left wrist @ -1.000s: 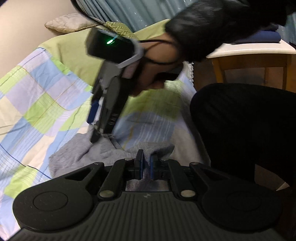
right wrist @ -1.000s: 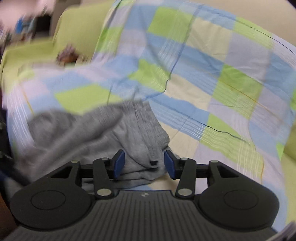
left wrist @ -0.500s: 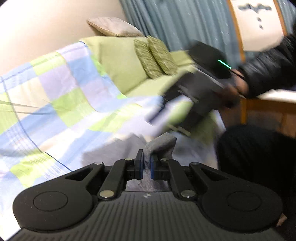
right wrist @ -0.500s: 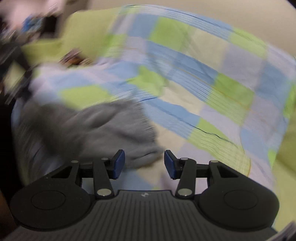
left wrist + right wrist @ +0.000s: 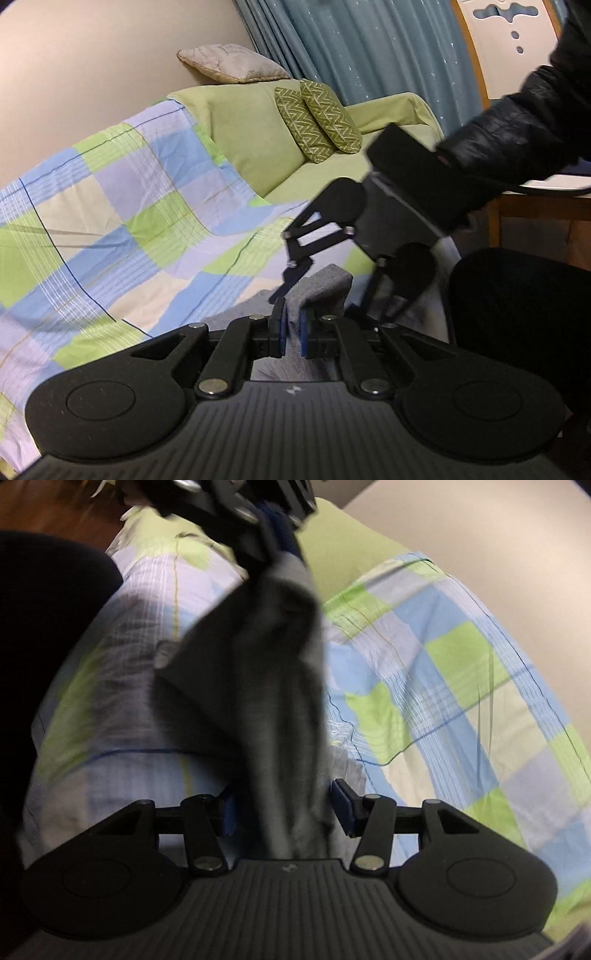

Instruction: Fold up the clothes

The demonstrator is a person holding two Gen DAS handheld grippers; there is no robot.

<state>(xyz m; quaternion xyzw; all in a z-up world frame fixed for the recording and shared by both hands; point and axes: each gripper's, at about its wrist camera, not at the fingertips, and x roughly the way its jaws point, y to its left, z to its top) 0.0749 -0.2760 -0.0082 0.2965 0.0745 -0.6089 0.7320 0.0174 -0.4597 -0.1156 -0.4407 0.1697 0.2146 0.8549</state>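
The grey garment point(image 5: 273, 686) hangs in a long bunched drape, lifted off the checked sheet point(image 5: 110, 229) that covers the green sofa point(image 5: 251, 140); its upper end is pinched in the left claw point(image 5: 291, 332), whose blue pads are almost together with grey cloth between them; lower down, the cloth runs between the fingers of the right claw point(image 5: 284, 808), which stand partly apart and have just been closing a little, though I cannot tell whether the pads press it yet. The picture there is blurred. No fold appears made so far: judging by this, the garment must be spread and every fold remains.
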